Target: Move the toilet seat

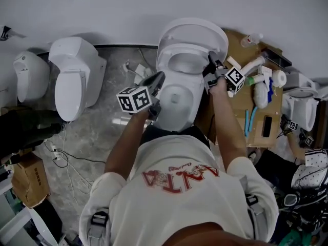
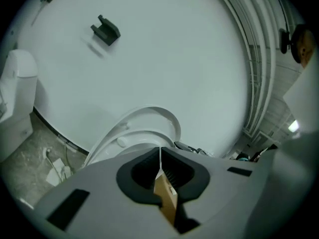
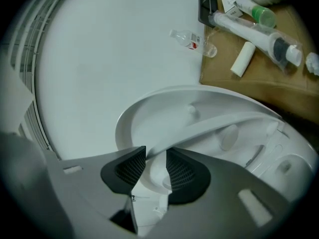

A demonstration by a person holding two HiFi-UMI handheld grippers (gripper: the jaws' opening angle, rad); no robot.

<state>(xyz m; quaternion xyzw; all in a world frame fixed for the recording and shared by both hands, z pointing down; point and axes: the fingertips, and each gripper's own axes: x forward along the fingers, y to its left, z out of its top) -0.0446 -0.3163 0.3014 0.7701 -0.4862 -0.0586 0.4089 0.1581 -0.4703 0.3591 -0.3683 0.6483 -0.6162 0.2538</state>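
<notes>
Two grippers flank the toilet at upper centre of the head view. The right gripper is clamped on the toilet seat, whose rim runs up-right from its jaws; the left gripper, closed and empty, hangs at the toilet's left.

Illumination is diffuse and slightly dim; shadows are soft. Both gripper views bend strongly toward black corners. Near foreground is blurred; the toilet seat beyond is sharp.
</notes>
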